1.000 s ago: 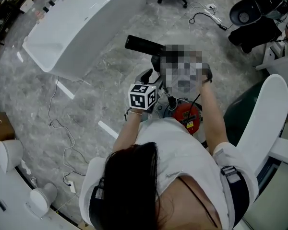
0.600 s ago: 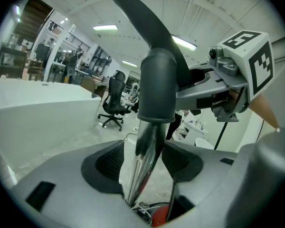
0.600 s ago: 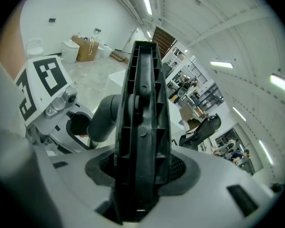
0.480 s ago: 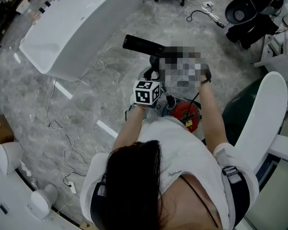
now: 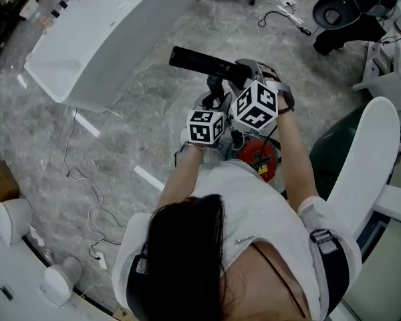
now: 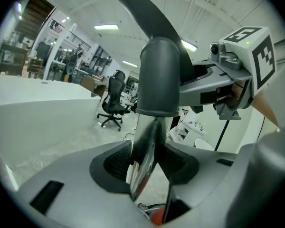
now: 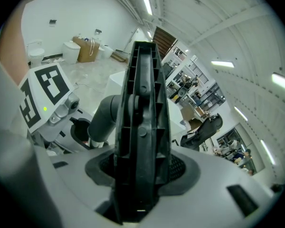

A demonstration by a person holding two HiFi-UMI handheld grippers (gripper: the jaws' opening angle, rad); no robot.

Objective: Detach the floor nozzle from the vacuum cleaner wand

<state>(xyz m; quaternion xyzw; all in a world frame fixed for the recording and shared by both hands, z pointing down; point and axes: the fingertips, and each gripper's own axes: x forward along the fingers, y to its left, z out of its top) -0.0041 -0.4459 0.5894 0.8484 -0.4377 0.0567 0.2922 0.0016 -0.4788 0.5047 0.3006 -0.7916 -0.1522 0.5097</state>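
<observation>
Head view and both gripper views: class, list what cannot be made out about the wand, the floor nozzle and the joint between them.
- Head view: the marker cubes hide where the floor nozzle joins on.
- Left gripper view: the left tool, jaws closing round the wand, hides the wand's lower stretch.
- Right gripper view: the right tool covers the floor nozzle's near end.

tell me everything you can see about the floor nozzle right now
The floor nozzle is a long, narrow black head of what looks like hard plastic, with moulded ribs along the face seen in the right gripper view. It is held up in the air, standing on edge, clamped between the jaws of the right gripper. A grey neck joins it to the shiny metal wand; it is not yet detached.
</observation>
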